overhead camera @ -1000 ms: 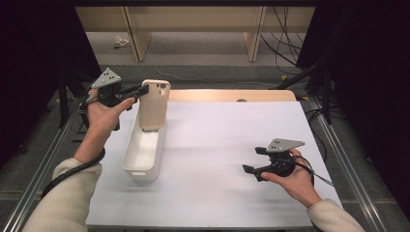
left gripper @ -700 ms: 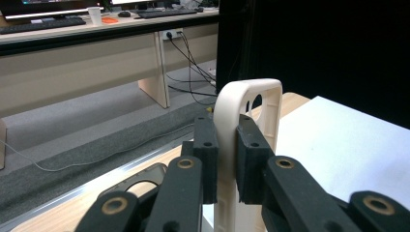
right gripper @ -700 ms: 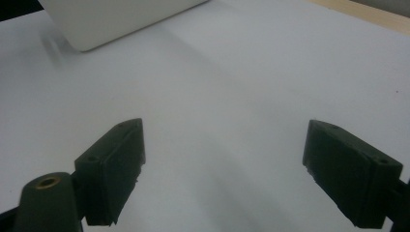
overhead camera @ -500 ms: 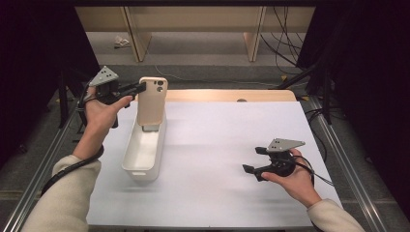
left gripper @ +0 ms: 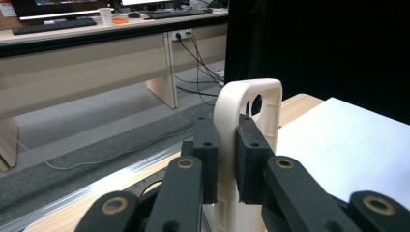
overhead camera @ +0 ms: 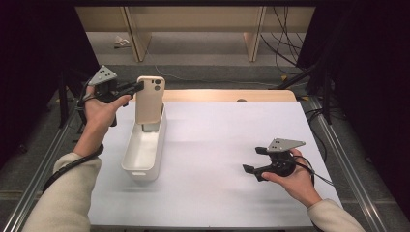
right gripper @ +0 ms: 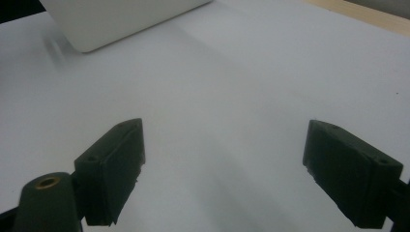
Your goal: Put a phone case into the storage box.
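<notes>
Phone case (overhead camera: 149, 99): upright, beige, its lower end over the far end of the white bin (overhead camera: 143, 150).
Left gripper (overhead camera: 138, 87): clamped on the case's edge.
Right gripper (overhead camera: 254, 160): jaws wide, nothing between them, low over the white table (overhead camera: 232, 140).

A lab or office workroom: a white-topped table (overhead camera: 217, 159) framed by metal rails (overhead camera: 338, 145), black curtains at 3 and 9 o'clock, desks with keyboards (left gripper: 53, 24), monitors and trailing cables (overhead camera: 285, 34) at 12.
</notes>
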Motion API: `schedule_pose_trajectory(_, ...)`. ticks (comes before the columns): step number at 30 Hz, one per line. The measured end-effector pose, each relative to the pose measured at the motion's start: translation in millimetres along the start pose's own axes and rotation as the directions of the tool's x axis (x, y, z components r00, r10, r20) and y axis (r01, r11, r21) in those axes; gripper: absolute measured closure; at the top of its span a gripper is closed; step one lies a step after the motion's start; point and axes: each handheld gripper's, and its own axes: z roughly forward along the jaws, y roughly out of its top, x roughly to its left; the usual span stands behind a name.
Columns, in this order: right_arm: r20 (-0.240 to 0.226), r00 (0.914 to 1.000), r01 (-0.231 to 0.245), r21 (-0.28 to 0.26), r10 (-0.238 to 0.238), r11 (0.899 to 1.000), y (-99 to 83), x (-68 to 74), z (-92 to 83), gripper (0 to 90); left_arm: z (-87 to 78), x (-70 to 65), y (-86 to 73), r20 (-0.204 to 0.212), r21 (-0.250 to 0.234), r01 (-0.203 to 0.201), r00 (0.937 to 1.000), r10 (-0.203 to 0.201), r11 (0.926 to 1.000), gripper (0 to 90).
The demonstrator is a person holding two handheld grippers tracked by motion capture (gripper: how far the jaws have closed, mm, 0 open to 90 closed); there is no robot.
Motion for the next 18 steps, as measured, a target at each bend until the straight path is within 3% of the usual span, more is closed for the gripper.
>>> schedule_pose_trajectory(18, -0.006, 1.0000, 0.002, -0.011, -0.002, 1.000, 0.3, 0.3, -0.9, 15.6, 6.6, 8.1, -5.9, -0.021, -0.001, -0.005, 0.9998, 0.005, 1.0000, 80.7)
